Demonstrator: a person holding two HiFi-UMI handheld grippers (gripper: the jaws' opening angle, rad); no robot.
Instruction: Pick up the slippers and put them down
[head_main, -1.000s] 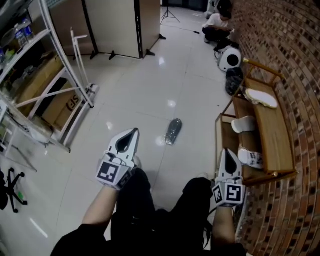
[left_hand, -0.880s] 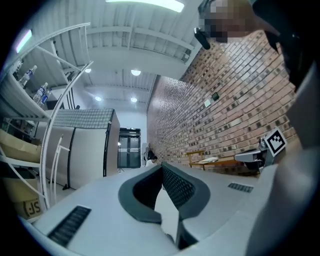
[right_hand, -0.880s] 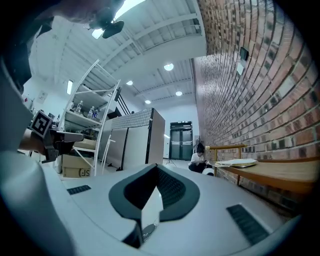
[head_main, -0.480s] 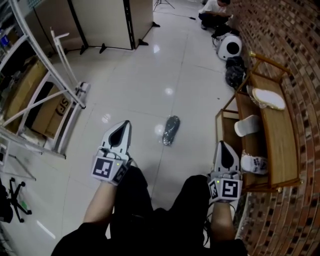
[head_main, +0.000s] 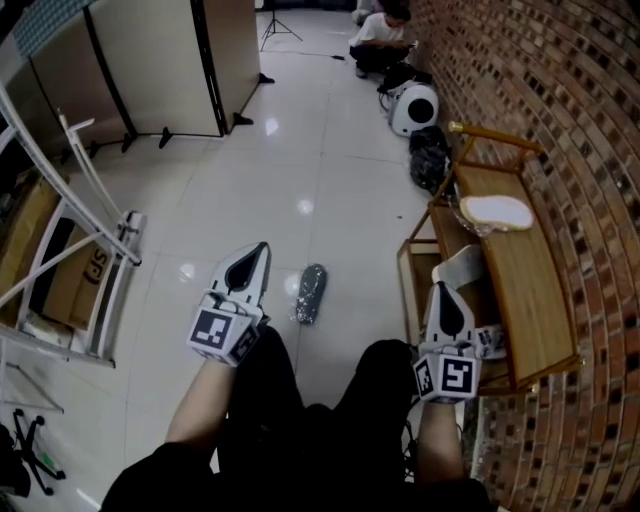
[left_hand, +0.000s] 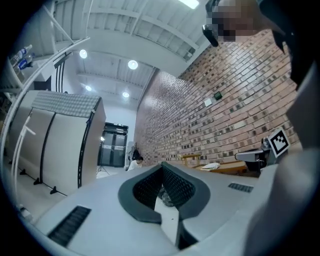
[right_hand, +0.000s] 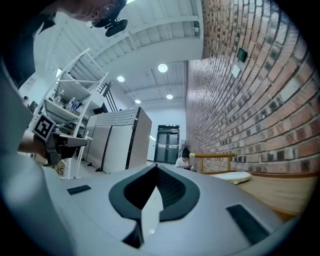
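Left gripper (head_main: 258, 256) (left_hand: 161, 168): we are holding it with jaws pressed together, nothing between them. Right gripper (head_main: 444, 292) (right_hand: 156, 168): likewise closed and empty, tips meeting in its own view. Both are pointing out over the floor (head_main: 330, 160), touching nothing.

Hard to read: a mottled grey patch is showing through the notch of the left jaws, and we cannot tell what it is. The low slipper (head_main: 492, 340) on the bench (head_main: 530, 300) is sitting half hidden behind the right gripper. Our own dark trouser legs are covering the bottom of the head view.

Grey slipper (head_main: 310, 293) is lying on the floor just ahead, between the two grippers and apart from both. Top slipper (head_main: 497, 211), white, is resting on the bench top; shelf slipper (head_main: 462, 265), also white, is lying on the lower shelf. The bench is standing along the brick wall (head_main: 560, 110). Beyond it: a black bag (head_main: 430, 155), a round white object (head_main: 413, 108), a crouching person (head_main: 380, 30). Left side: a metal rack (head_main: 75, 215), a box (head_main: 75, 270), panels (head_main: 150, 70).

Only the gripper views are showing ceiling lights and dark doors at the far end. Only the head view is showing the grey slipper clearly.
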